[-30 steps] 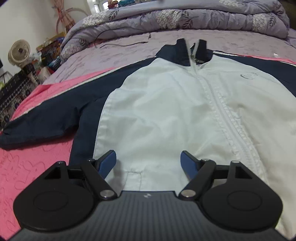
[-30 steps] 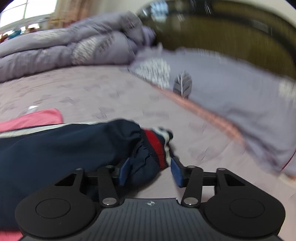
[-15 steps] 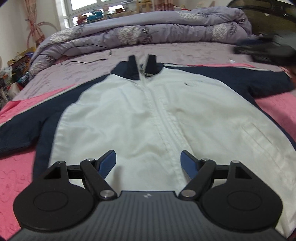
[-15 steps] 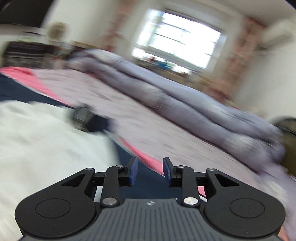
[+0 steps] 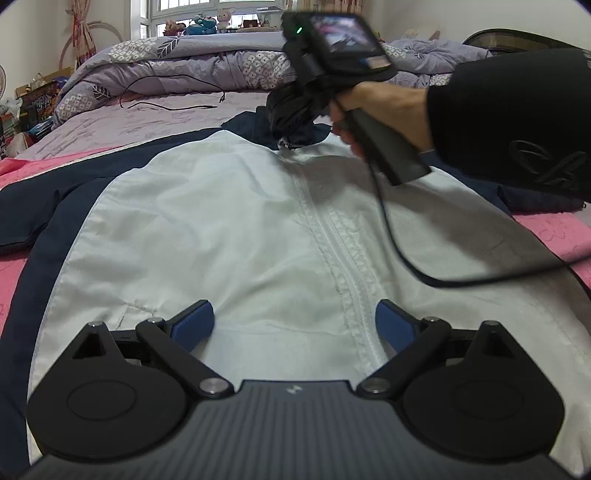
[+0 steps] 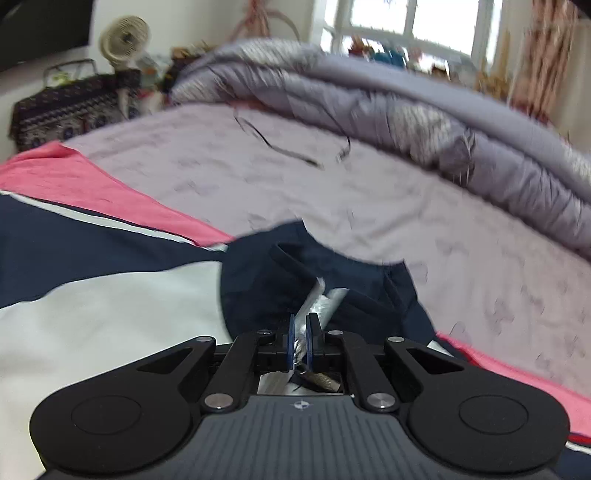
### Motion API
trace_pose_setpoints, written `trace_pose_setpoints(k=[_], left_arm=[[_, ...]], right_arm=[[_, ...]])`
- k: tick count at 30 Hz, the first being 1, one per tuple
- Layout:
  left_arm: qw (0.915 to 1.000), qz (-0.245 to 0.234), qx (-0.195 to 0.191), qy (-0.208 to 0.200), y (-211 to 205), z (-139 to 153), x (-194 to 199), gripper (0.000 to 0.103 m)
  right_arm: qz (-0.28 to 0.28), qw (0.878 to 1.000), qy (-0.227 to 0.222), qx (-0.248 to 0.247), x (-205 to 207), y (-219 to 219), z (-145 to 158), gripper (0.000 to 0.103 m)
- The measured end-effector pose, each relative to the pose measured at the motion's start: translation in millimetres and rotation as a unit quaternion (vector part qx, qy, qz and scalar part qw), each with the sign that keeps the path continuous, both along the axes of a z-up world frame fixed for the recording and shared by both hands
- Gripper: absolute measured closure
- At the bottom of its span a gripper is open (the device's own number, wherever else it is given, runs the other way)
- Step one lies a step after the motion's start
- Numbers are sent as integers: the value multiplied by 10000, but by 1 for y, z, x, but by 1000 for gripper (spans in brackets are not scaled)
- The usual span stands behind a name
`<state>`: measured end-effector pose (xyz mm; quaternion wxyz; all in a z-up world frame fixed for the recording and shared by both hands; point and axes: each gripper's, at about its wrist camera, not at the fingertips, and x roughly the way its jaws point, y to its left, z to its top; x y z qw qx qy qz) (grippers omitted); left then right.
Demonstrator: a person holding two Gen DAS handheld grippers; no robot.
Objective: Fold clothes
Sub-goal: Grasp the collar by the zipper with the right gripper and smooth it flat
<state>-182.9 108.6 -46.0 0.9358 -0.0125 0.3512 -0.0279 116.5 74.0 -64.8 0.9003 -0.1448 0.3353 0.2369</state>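
Bed [image 5: 177,122]; right gripper [image 6: 300,341] over jacket collar [image 6: 295,266]

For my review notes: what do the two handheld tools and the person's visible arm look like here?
Both tools, left tool and right tool, have black linkage arms with round discs, silver pivot screws, blue finger pads and a ribbed grey body. The right one carries a small screen, a green light and a trailing black cable. The sleeve is black with a logo.

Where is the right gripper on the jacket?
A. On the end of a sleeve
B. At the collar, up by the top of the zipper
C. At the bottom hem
B: the right gripper sits at the jacket's navy collar, its jaws shut beside the zipper top.
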Motion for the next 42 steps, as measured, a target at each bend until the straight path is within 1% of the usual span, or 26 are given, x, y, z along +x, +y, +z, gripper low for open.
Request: trace_pose_setpoints(k=[2,3,4,6,10,12,15,17,19,23,26,29,30,33,36,39,42], left_arm=[[10000,3,-22,-20,1,0,0,8],[10000,7,-32,-29,0,0,-1,8],[10000,11,-43,-38,0,0,-1,8],[10000,17,-56,-49,0,0,-1,8],[10000,16,-43,-48,-1,-1,-1,7],[10000,19,-40,-50,-1,-1,-1,7],[10000,23,-31,-50,-2,-1,-1,7],[10000,22,-29,-47,-2,-1,0,7],[10000,23,-26,-47,-2,-1,0,7],[10000,24,-30,-51,-1,-1,0,7],[10000,26,-48,-54,-1,-1,1,7],[9999,33,-74,-62,0,-1,1,7],[9999,37,-85,-67,0,-1,2,7],[9999,47,-124,-78,1,-1,2,7],[9998,53,-155,-87,1,-1,2,6],[9998,52,-170,-91,0,-1,2,6],[9998,50,-184,-95,0,-1,2,5]], right_arm=[[-106,9999,84,-91,7,1,-20,96],[-145,9998,-29,-97,8,3,-26,97],[-203,9997,-95,-73,10,5,-30,97],[-361,9993,-55,67,21,6,-31,97],[-519,9969,243,540,36,-3,-12,96],[-422,9954,123,852,27,-15,5,95],[-329,9952,-86,921,8,-33,28,95],[-242,9961,-44,851,-7,-41,35,95],[-85,9973,100,722,-21,-44,34,95],[47,9981,429,439,-36,-35,14,95],[-166,9978,517,375,-31,-27,-4,95],[-412,9964,446,584,-27,-26,-13,96],[-496,9961,418,605,-25,-25,-15,98],[-704,9955,305,566,-22,-20,-21,98],[-720,9962,190,462,-24,-16,-23,97],[-505,9985,107,155,-31,-13,-18,97],[-66,9983,-242,-520,-42,0,-19,97]])
